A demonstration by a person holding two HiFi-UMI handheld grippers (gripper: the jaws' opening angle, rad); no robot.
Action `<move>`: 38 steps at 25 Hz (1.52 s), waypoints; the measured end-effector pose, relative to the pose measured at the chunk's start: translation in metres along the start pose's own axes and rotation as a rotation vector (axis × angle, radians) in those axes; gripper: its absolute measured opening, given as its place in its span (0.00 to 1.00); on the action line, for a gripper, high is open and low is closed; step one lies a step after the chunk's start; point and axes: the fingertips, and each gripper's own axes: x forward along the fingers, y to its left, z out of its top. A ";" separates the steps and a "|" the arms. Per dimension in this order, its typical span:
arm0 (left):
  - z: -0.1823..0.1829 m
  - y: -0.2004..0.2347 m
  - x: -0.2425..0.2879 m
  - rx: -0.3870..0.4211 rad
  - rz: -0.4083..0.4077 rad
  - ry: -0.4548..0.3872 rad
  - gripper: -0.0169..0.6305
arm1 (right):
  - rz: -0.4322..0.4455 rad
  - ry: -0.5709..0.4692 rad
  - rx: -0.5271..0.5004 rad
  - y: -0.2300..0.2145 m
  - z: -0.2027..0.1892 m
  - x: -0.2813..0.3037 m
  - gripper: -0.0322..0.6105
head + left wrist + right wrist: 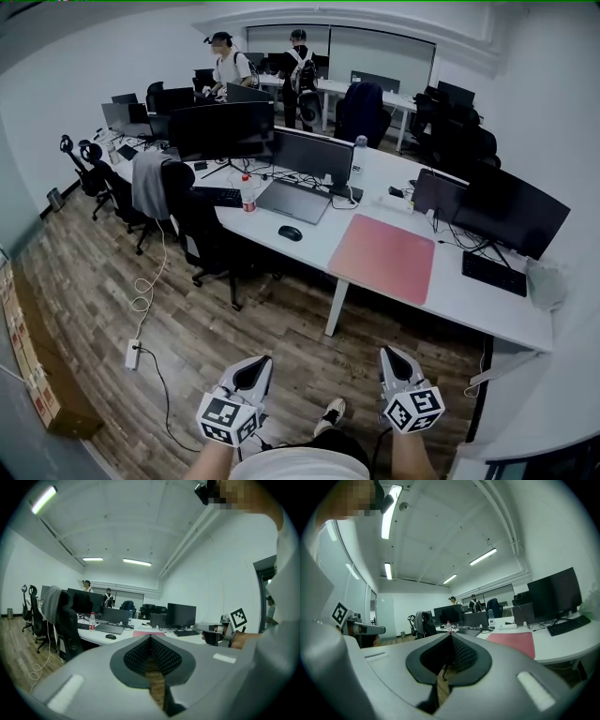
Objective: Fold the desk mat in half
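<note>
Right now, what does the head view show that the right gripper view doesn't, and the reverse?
Only the head view: the power strip on the wood floor and the person's shoe. Only the right gripper view: the ceiling lights. Both: the pink desk mat lying flat and unfolded on the white desk, plus two people at the back.

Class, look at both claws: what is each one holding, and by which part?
Nothing. Left claw and right claw are shut and empty; the desk mat lies flat, untouched.
</note>
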 end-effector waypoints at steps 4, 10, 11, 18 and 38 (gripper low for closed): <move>0.004 0.009 0.018 -0.002 0.004 0.002 0.03 | -0.005 0.017 0.011 -0.013 0.000 0.020 0.08; 0.010 0.031 0.055 -0.008 0.023 0.013 0.03 | 0.017 0.028 0.028 -0.036 0.003 0.068 0.08; 0.012 0.034 0.064 -0.010 0.025 0.015 0.03 | 0.025 0.029 0.032 -0.040 0.005 0.077 0.08; 0.037 0.040 0.130 -0.014 0.028 0.008 0.03 | 0.047 0.047 0.043 -0.087 0.021 0.124 0.08; 0.034 0.041 0.273 -0.037 0.010 0.103 0.03 | -0.011 0.118 0.114 -0.220 0.016 0.199 0.08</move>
